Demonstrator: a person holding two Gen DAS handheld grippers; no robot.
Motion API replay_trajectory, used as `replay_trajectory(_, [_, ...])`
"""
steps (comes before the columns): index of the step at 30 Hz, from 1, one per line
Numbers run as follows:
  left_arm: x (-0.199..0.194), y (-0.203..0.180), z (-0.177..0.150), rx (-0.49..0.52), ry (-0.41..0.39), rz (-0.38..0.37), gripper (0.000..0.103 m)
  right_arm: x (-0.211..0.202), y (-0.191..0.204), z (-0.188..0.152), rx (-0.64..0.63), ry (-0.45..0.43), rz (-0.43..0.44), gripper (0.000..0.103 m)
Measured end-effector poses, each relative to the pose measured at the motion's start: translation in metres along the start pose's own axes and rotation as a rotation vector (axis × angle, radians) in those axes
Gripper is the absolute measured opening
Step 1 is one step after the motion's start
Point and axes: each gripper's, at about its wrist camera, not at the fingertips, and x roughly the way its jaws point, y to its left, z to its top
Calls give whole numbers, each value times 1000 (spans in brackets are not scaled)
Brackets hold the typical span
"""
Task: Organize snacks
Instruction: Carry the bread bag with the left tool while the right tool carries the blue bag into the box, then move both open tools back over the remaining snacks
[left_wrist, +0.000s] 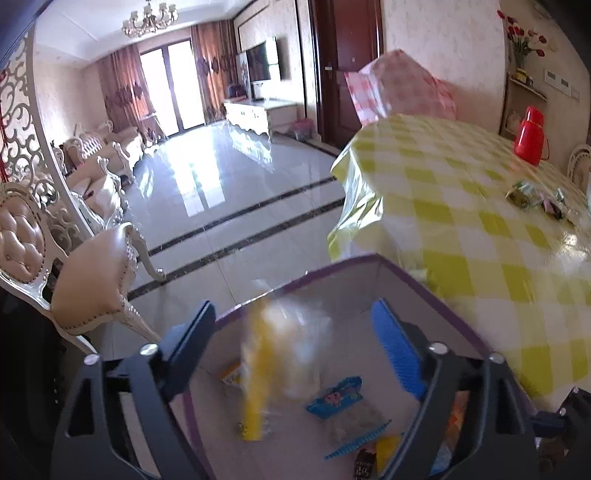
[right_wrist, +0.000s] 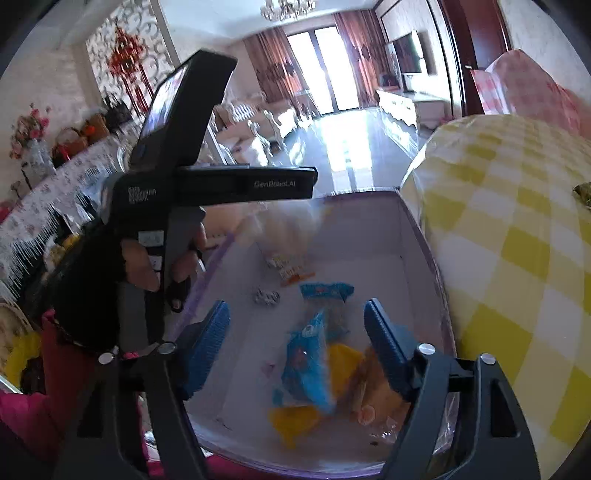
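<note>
A purple-edged fabric box (left_wrist: 332, 269) stands beside the table, with several snack packets on its floor. My left gripper (left_wrist: 293, 310) hangs open above it. A blurred yellow-and-clear packet (left_wrist: 258, 369) shows between its fingers, and neither pad touches it. A blue packet (left_wrist: 336, 397) lies below. In the right wrist view my right gripper (right_wrist: 295, 306) is open over the same box (right_wrist: 417, 221). A blurred blue packet (right_wrist: 306, 365) sits loose between its fingers, above yellow (right_wrist: 295, 421) and orange (right_wrist: 376, 391) packets. A hand (right_wrist: 184, 258) holds the left device's black housing (right_wrist: 229, 182).
The table with the yellow checked cloth (left_wrist: 480, 221) lies right of the box. It carries a few loose snacks (left_wrist: 535, 199) and a red flask (left_wrist: 532, 134). A padded chair (left_wrist: 92, 288) stands to the left, with glossy tiled floor (left_wrist: 221, 192) beyond.
</note>
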Motion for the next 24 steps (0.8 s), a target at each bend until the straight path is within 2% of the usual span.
replay_trajectory(1, [-3,0,1,-5,-9,-10,95,-5,-4,1,13,-13,2,74])
replay_trajectory(4, [-6,-7,3,-15,-28,-44,96,-20,-23,6,63,-56,-28,74])
replay_trajectory(11, [-7,-62,2,71,-38,-153,97,-76,-101,-2,235,-155,-184,74])
replay_trajectory(17, [-15,-136,6,185,-23,-271,101,-140,-176,-21,404,-259,-357,77])
replay_trajectory(21, [-21,-205,14,344,-32,-356,101,-170,-224,-39,531,-290,-443,79])
replay_trajectory(24, [-3,-252,30,412,16,-450,101,-190,-252,-53,597,-311,-497,83])
